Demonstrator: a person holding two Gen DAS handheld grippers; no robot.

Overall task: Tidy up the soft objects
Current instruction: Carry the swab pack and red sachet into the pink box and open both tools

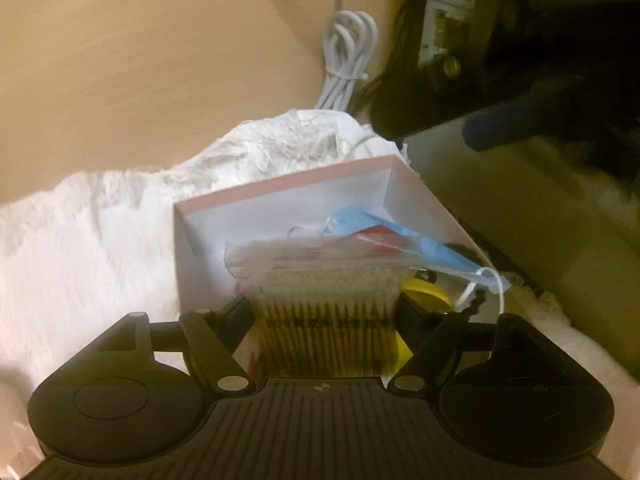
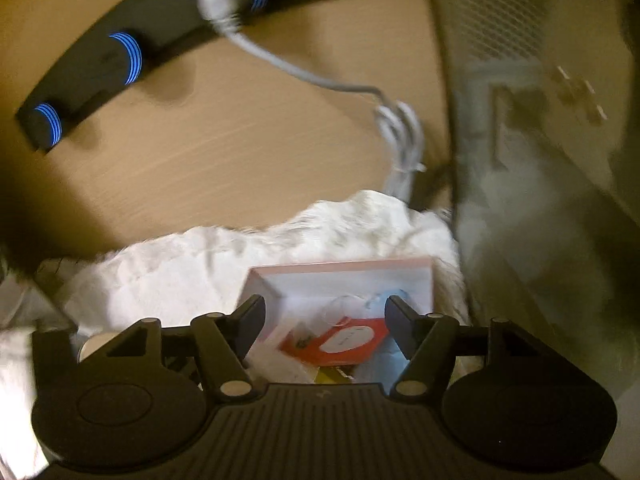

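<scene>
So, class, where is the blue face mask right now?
In the left wrist view, the blue face mask lies inside the pink box, towards its right side, its ear loop trailing over the right wall, just beyond the bag of cotton swabs gripped by the left tongs.

Right tongs (image 2: 325, 326) agape over pink box (image 2: 344, 266).

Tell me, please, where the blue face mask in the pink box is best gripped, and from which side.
Probably by the end of the blue face mask that pokes over the right rim of the pink box, coming from the right. That end lies free with its white ear loop, while its other end lies behind the cotton swab bag.
</scene>
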